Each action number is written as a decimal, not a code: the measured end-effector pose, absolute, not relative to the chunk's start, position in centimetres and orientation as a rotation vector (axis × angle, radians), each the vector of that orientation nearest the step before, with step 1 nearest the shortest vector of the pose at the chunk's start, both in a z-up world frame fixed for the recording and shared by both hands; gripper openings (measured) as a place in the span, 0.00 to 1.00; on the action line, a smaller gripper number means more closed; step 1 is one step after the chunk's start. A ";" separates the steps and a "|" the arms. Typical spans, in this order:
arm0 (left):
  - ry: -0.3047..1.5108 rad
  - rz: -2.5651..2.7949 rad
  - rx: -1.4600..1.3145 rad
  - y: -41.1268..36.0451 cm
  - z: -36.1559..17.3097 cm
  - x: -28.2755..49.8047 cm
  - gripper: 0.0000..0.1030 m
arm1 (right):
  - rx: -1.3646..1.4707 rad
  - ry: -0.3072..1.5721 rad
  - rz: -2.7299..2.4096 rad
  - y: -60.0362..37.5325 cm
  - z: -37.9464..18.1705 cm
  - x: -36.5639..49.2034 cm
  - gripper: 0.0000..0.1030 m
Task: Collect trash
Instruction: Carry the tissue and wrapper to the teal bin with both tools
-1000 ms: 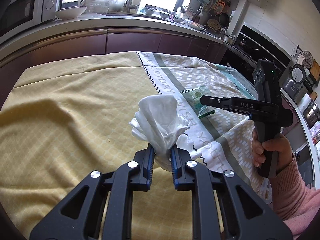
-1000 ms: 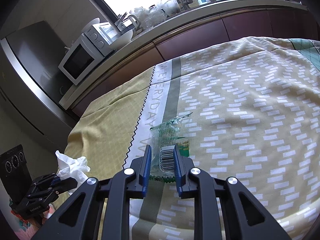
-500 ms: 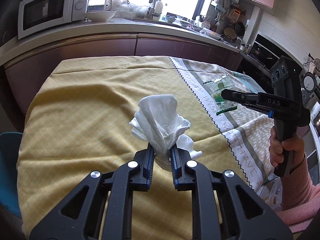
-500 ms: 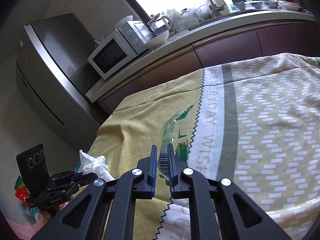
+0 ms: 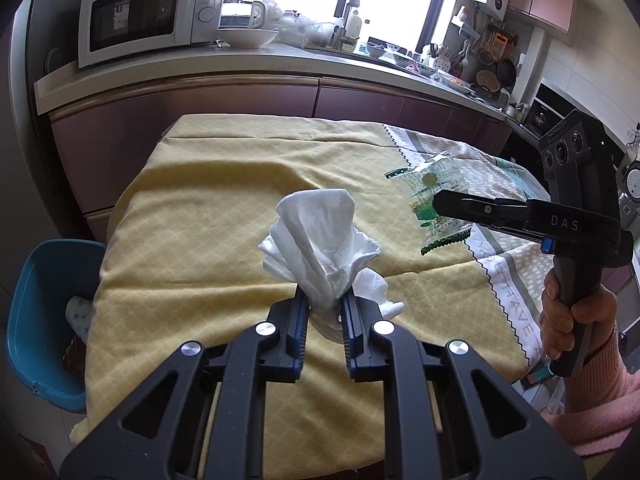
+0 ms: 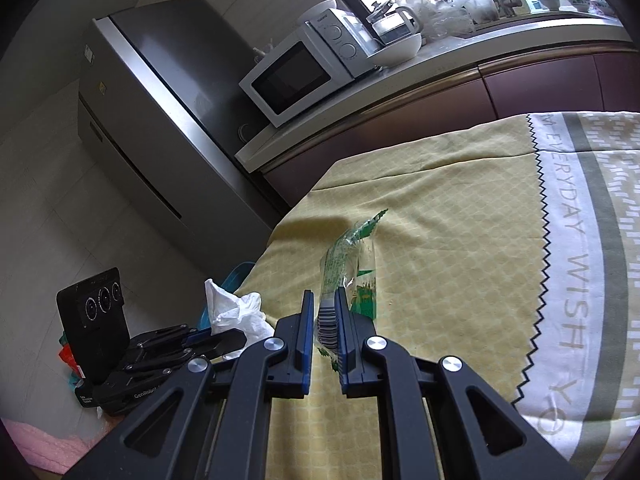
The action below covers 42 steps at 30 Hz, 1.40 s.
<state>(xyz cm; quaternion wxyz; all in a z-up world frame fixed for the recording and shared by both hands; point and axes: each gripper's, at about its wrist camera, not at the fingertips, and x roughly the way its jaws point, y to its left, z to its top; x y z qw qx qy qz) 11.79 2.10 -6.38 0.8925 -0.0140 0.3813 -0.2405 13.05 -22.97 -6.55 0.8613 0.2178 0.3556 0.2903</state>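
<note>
the bin (image 5: 38, 316) sits low left of the bench (image 5: 192, 216); the left hand-held gripper (image 5: 325, 316), clamping tissue (image 5: 320, 248), is nearer; the right hand-held gripper (image 6: 323, 320) pinches a wrapper (image 6: 344, 264).

the matte black two-finger left gripper (image 5: 324, 312) has blue-edged ribbed pads and round silver screws. the matching black right gripper (image 6: 322, 320) carries white "das" lettering, and a pink knitted sleeve (image 5: 600, 416) covers the right wrist.
</note>
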 end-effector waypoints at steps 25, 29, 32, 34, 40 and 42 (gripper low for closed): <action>0.779 -0.351 -0.071 8.8 -6.0 10.4 0.15 | 0.401 0.796 0.768 -14.8 -6.4 14.7 0.09; 0.775 -0.333 -0.074 9.5 -6.0 10.3 0.15 | 0.389 0.800 0.787 -13.8 -6.3 14.9 0.09; 0.774 -0.316 -0.076 10.0 -6.0 10.1 0.15 | 0.378 0.802 0.800 -13.0 -6.1 15.2 0.09; 0.773 -0.306 -0.078 10.4 -6.0 10.0 0.15 | 0.375 0.804 0.810 -12.7 -6.2 15.4 0.09; 0.762 -0.277 -0.083 11.6 -5.7 9.8 0.15 | 0.361 0.817 0.837 -11.1 -6.5 15.7 0.09; 0.760 -0.266 -0.086 12.1 -5.6 9.8 0.15 | 0.353 0.820 0.846 -10.4 -6.6 15.7 0.09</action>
